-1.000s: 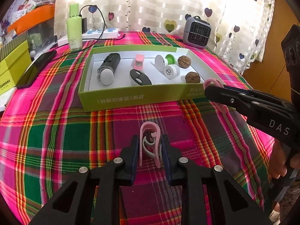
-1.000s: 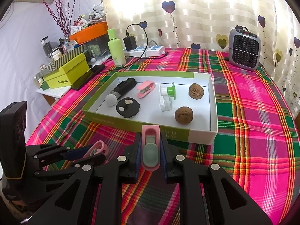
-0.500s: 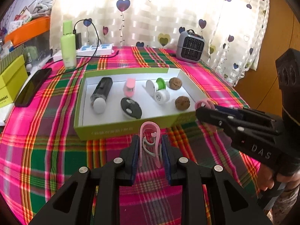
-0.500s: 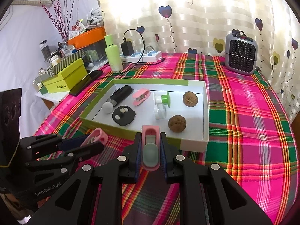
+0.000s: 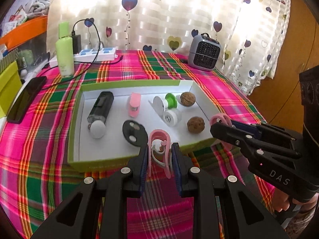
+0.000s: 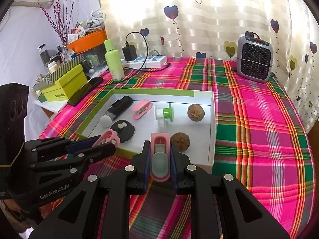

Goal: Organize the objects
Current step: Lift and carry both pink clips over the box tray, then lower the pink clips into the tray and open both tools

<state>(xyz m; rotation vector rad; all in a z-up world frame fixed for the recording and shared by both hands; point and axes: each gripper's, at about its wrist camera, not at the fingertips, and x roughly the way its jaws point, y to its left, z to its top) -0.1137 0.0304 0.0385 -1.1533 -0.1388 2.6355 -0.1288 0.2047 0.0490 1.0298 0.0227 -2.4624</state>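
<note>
Both grippers are clamped on pink clips: the left gripper [image 5: 159, 157] pinches the open pink clip [image 5: 159, 153] edge-on, and the right gripper [image 6: 159, 159] squeezes the flat pink clip [image 6: 160, 159]. Both hover at the near edge of the green tray [image 6: 212, 107].

Plaid-clothed table [image 6: 259, 123], green tray [image 6: 212, 131], heater [image 6: 254, 58], bottle [image 6: 113, 62], phone [image 6: 85, 91]

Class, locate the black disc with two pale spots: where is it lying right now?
The black disc lies in the green-rimmed box, near its front edge, between the black cylinder to its left and the nearer walnut to its right in the left wrist view.
</note>
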